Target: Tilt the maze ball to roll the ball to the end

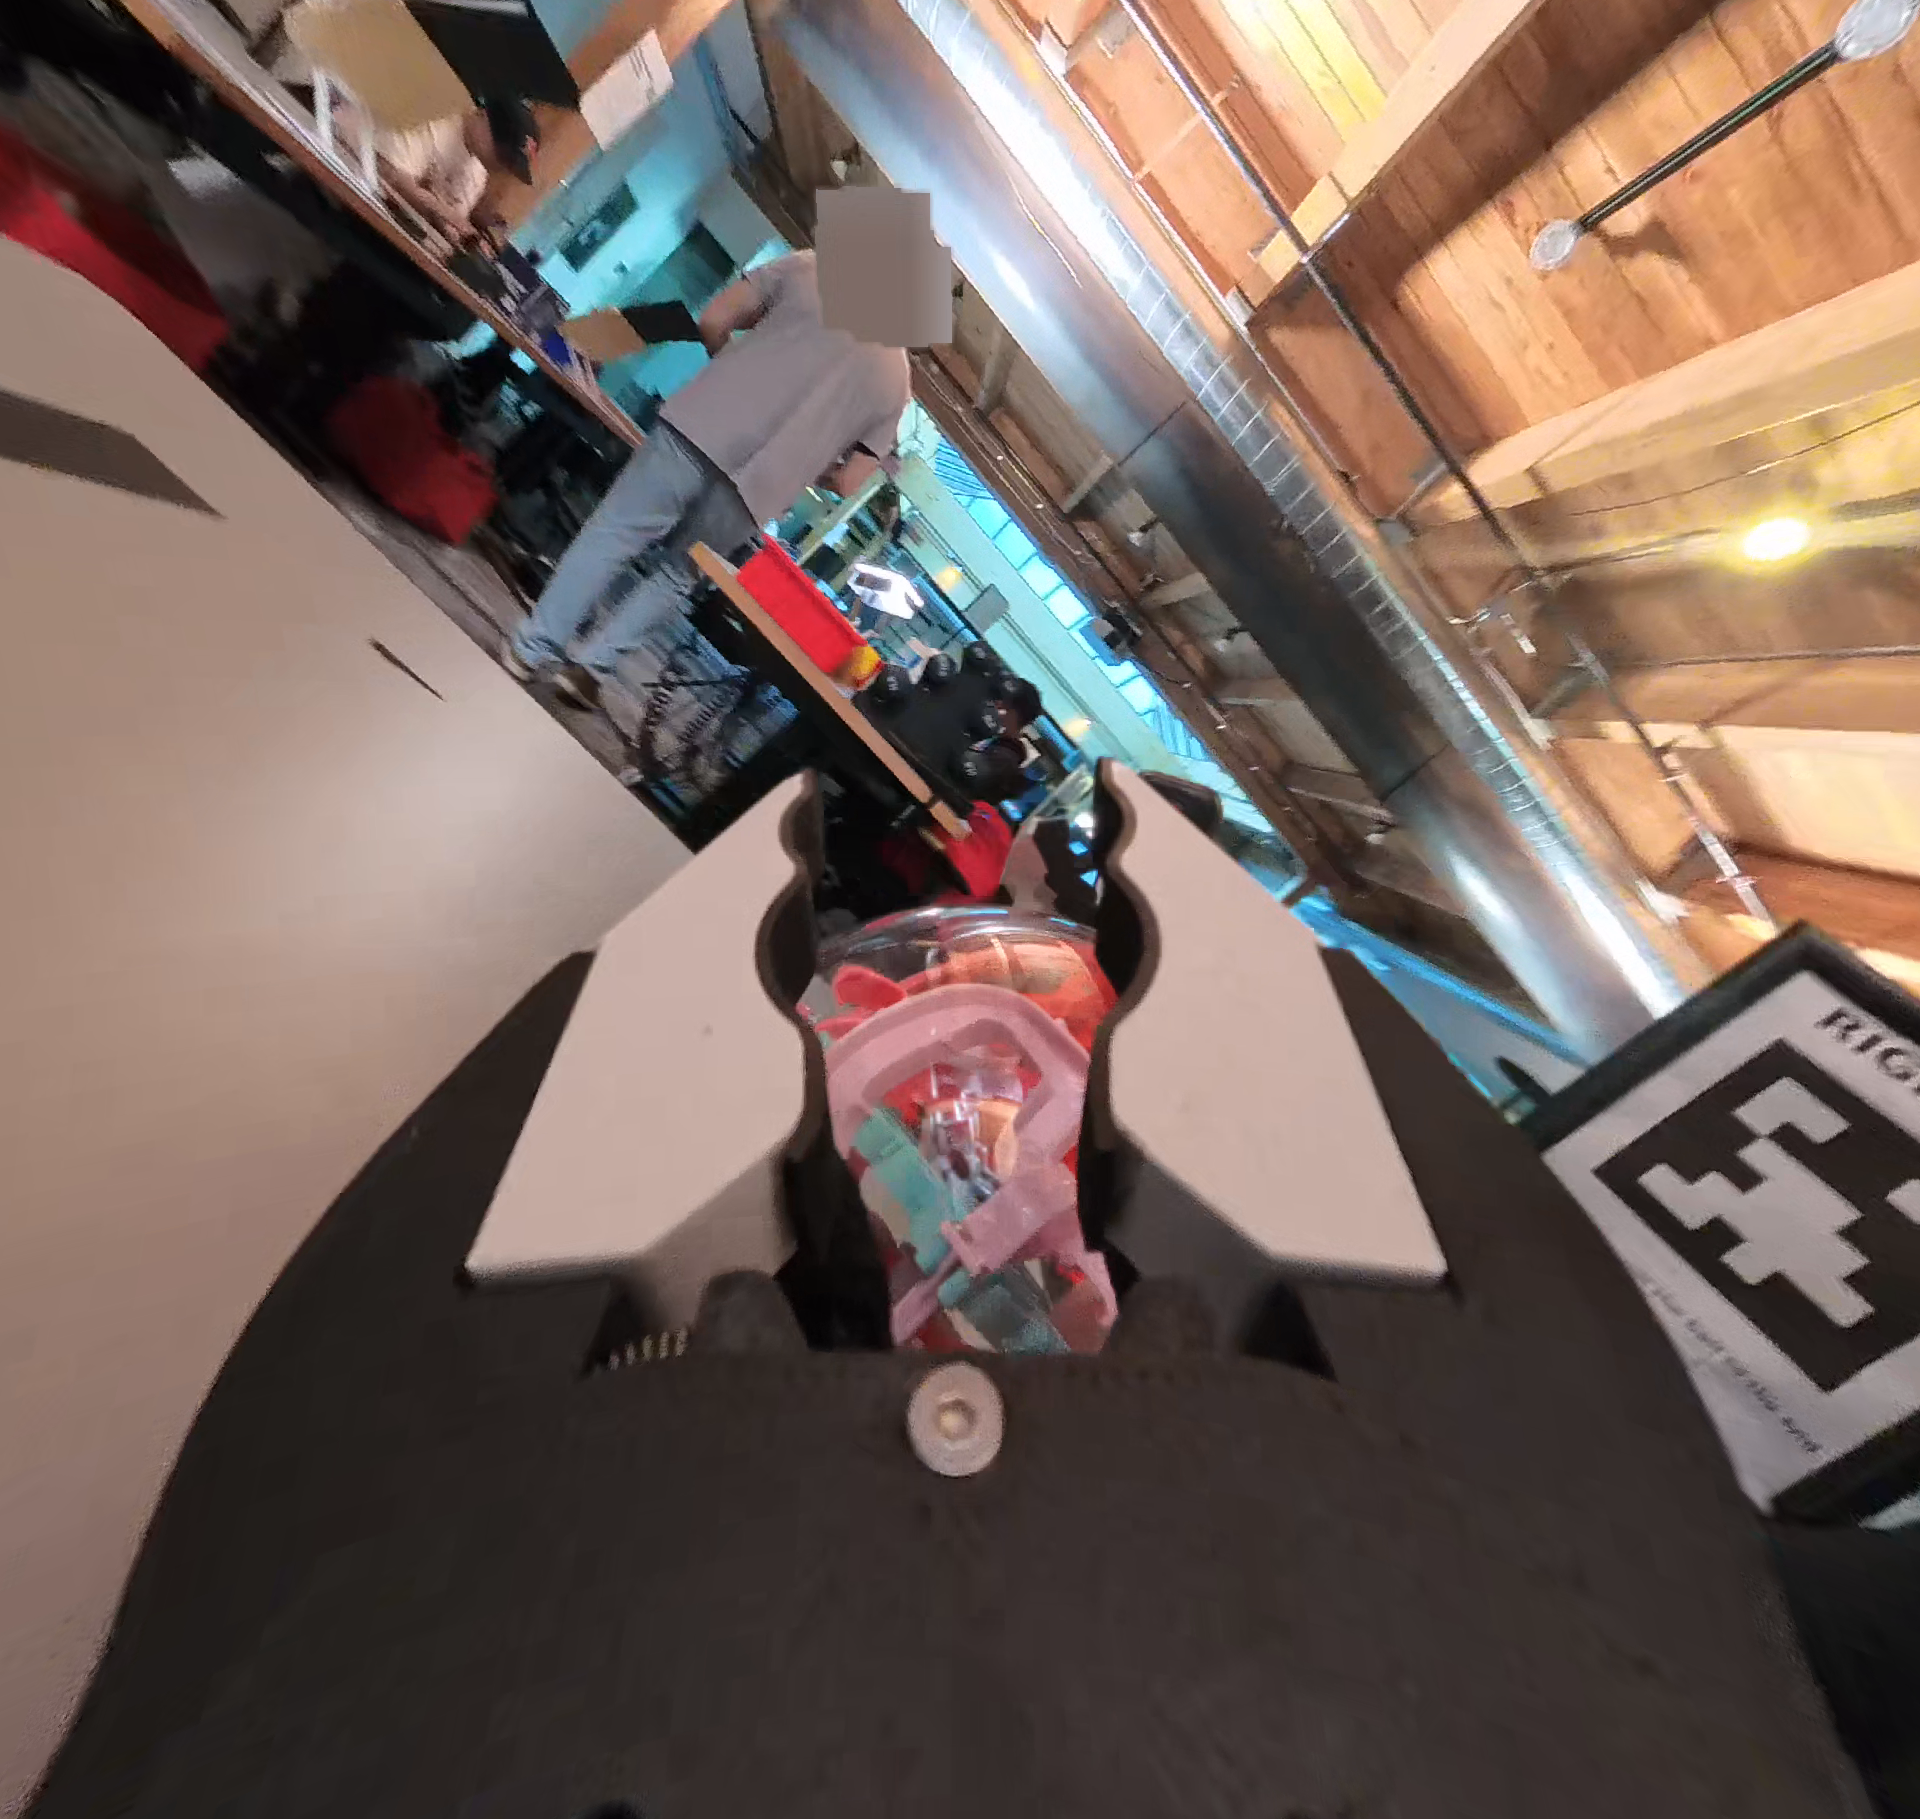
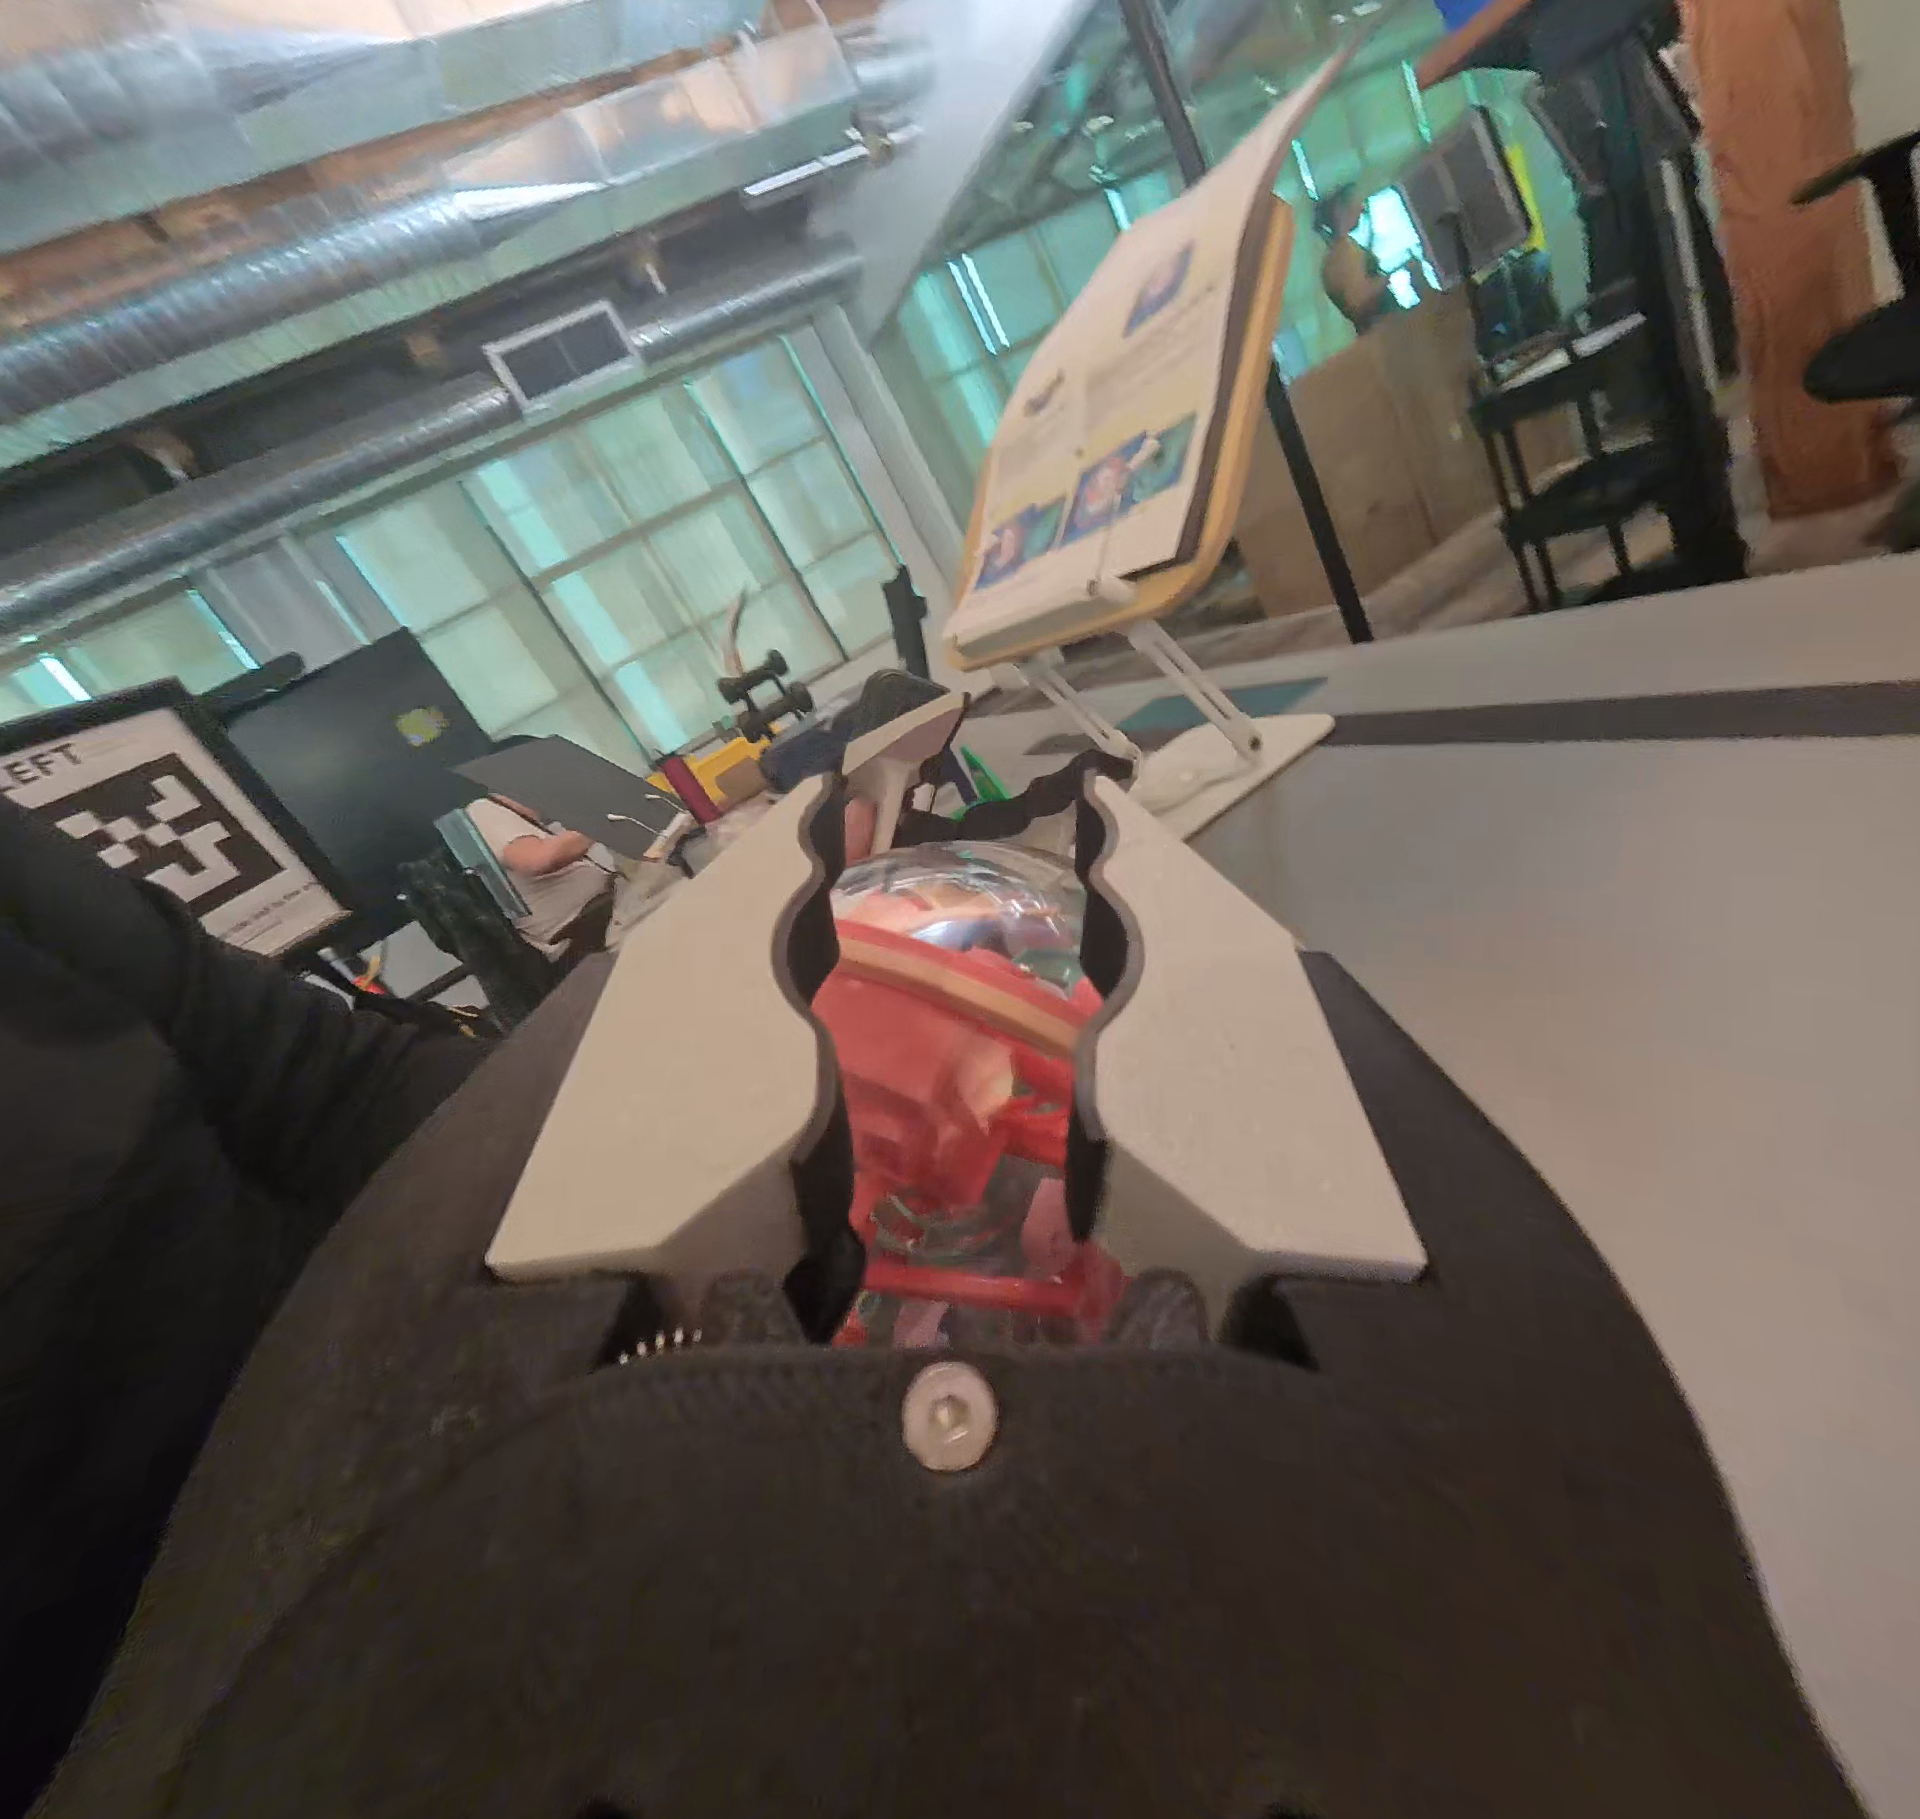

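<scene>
clamped from opposite sides between left gripper [image 1: 956,886] and right gripper [image 2: 956,876], raised off the table [image 2: 1558,938] — maze ball [image 1: 961,1094]: likely light, rigid, slippery clear shell — grip firmly at widest girth.

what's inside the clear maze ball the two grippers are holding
Inside the maze ball are pink, teal and red plastic tracks. The left gripper and right gripper fingers cover its sides, and I cannot make out the small ball.

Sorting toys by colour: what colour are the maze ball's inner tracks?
Mostly red, pink and teal inside the maze ball; left wrist view.
</scene>
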`<state>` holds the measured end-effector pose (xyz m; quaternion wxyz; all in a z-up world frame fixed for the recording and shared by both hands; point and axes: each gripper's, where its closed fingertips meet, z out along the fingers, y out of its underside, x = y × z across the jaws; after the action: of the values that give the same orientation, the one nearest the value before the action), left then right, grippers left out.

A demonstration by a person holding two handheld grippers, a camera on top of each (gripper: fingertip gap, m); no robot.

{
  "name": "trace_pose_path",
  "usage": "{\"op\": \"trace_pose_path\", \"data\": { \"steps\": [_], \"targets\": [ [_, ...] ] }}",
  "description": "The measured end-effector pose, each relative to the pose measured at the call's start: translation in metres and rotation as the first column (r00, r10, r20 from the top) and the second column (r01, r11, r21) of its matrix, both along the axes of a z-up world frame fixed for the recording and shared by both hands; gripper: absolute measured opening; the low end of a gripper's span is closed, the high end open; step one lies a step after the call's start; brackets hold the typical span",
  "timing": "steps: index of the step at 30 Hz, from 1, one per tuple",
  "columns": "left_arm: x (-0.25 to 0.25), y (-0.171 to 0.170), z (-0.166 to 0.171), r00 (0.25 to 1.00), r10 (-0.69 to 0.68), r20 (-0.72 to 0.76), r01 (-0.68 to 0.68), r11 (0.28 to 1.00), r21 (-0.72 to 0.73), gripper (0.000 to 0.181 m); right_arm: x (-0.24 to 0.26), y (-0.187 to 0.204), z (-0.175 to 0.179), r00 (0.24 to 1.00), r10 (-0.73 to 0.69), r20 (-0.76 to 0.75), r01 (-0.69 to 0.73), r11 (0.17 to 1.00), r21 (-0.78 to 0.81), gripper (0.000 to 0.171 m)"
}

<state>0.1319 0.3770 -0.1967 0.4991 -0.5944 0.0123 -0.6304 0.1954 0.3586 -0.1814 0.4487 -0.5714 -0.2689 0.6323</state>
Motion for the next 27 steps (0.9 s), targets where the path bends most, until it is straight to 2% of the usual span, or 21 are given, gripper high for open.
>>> {"op": "trace_pose_path", "data": {
  "steps": [4, 6, 7, 8, 9, 10, 12, 15, 17, 18, 21, 22, 24, 27],
  "targets": [
    [0.049, -0.003, -0.015, 0.981, -0.161, 0.106, 0.173, 0.978, -0.115, 0.051, 0.044, -0.007, -0.005, 0.995, -0.091, 0.041, 0.096, 0.987, -0.13, 0.038],
    [0.075, -0.002, -0.023, 0.956, -0.257, 0.141, 0.276, 0.95, -0.146, 0.049, 0.064, -0.015, -0.004, 0.991, -0.13, 0.037, 0.134, 0.981, -0.138, 0.039],
    [0.089, -0.002, -0.029, 0.948, -0.298, 0.114, 0.312, 0.938, -0.148, 0.049, 0.073, -0.017, -0.003, 0.987, -0.155, 0.03, 0.158, 0.979, -0.127, 0.039],
    [0.105, -0.009, -0.032, 0.925, -0.372, 0.072, 0.379, 0.917, -0.126, 0.048, 0.081, -0.016, -0.007, 0.979, -0.195, 0.055, 0.201, 0.972, -0.126, 0.047],
    [0.118, -0.018, -0.035, 0.896, -0.444, 0.01, 0.442, 0.89, -0.114, 0.051, 0.088, -0.015, -0.013, 0.969, -0.23, 0.095, 0.24, 0.964, -0.115, 0.056],
    [0.123, -0.025, -0.032, 0.877, -0.481, -0.023, 0.478, 0.876, -0.069, 0.06, 0.092, -0.018, -0.016, 0.962, -0.247, 0.118, 0.258, 0.961, -0.096, 0.057],
    [0.116, -0.036, -0.02, 0.88, -0.47, -0.063, 0.472, 0.881, 0.02, 0.062, 0.106, -0.023, -0.022, 0.94, -0.311, 0.142, 0.325, 0.942, -0.083, 0.058],
    [0.095, -0.055, -0.012, 0.905, -0.396, -0.155, 0.411, 0.909, 0.075, 0.067, 0.138, -0.04, -0.017, 0.876, -0.471, 0.101, 0.477, 0.877, -0.05, 0.07],
    [0.087, -0.077, -0.01, 0.903, -0.392, -0.176, 0.409, 0.91, 0.071, 0.071, 0.153, -0.062, -0.016, 0.836, -0.532, 0.136, 0.537, 0.844, 0.004, 0.085],
    [0.084, -0.089, -0.01, 0.901, -0.39, -0.189, 0.407, 0.911, 0.061, 0.074, 0.159, -0.075, -0.016, 0.822, -0.55, 0.151, 0.554, 0.832, 0.014, 0.1],
    [0.078, -0.125, -0.008, 0.887, -0.39, -0.246, 0.423, 0.9, 0.101, 0.095, 0.15, -0.129, -0.018, 0.863, -0.46, 0.211, 0.441, 0.888, 0.131, 0.121],
    [0.077, -0.136, -0.006, 0.876, -0.38, -0.297, 0.436, 0.888, 0.15, 0.104, 0.142, -0.145, -0.027, 0.87, -0.417, 0.263, 0.381, 0.907, 0.178, 0.139],
    [0.082, -0.158, -0.005, 0.836, -0.335, -0.435, 0.473, 0.842, 0.26, 0.121, 0.128, -0.162, -0.044, 0.869, -0.364, 0.335, 0.284, 0.921, 0.265, 0.154],
    [0.106, -0.18, -0.028, 0.719, -0.273, -0.64, 0.584, 0.736, 0.342, 0.136, 0.108, -0.161, -0.067, 0.835, -0.332, 0.439, 0.148, 0.904, 0.401, 0.149]
  ]
}}
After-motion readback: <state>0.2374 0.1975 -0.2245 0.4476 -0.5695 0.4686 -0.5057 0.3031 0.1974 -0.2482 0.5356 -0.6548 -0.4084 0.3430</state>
